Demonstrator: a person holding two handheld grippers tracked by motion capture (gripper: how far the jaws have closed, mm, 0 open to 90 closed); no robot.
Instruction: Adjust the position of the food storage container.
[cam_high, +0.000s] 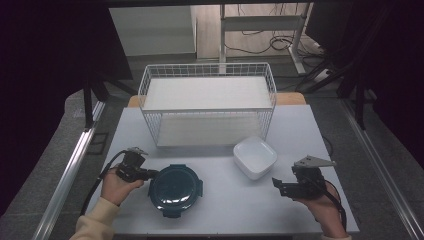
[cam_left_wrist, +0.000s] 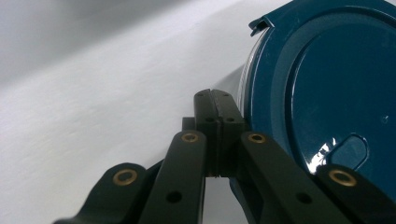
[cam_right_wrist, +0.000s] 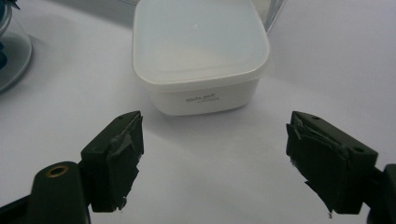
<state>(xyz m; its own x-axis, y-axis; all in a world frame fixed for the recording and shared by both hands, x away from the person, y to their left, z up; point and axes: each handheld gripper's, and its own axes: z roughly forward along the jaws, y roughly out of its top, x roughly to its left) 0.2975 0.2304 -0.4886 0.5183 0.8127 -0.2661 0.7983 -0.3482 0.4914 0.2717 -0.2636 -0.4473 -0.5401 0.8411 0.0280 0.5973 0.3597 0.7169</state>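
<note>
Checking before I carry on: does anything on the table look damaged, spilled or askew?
One thing: the pads on the right tongs look frayed, with torn edges. Otherwise the teal-lidded container, white tub and wire basket sit upright, nothing spilled.

Left gripper (cam_high: 152, 173) jaws pressed together; right gripper (cam_high: 276, 184) jaws spread wide.

Looks like a lab or recording room, not a home: a bare white table (cam_high: 220, 200) ringed by dark curtains (cam_high: 45, 60), metal rails (cam_high: 70, 165) alongside the table, loose cables (cam_high: 270, 42) behind it around a metal desk frame (cam_high: 260, 22).
</note>
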